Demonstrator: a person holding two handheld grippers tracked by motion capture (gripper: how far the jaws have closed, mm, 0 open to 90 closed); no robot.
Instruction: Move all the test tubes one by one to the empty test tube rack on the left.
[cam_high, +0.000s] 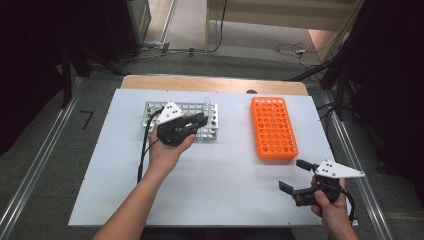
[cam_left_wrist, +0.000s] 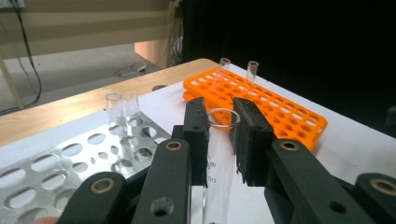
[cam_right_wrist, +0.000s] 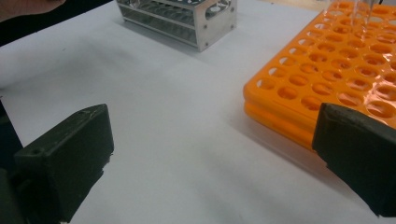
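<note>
The left gripper (cam_left_wrist: 219, 135) clamps its fingers on a clear glass tube (cam_left_wrist: 219, 154) beside the metal rack (cam_high: 150, 112) at the bench's ten o'clock; the right gripper (cam_high: 295, 176), fingers apart, hovers at five o'clock near the orange rack (cam_high: 272, 127).

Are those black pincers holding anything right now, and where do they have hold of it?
The left tool pinches a clear glass test tube just below its open rim. The right tool is wide open, holding nothing.
</note>
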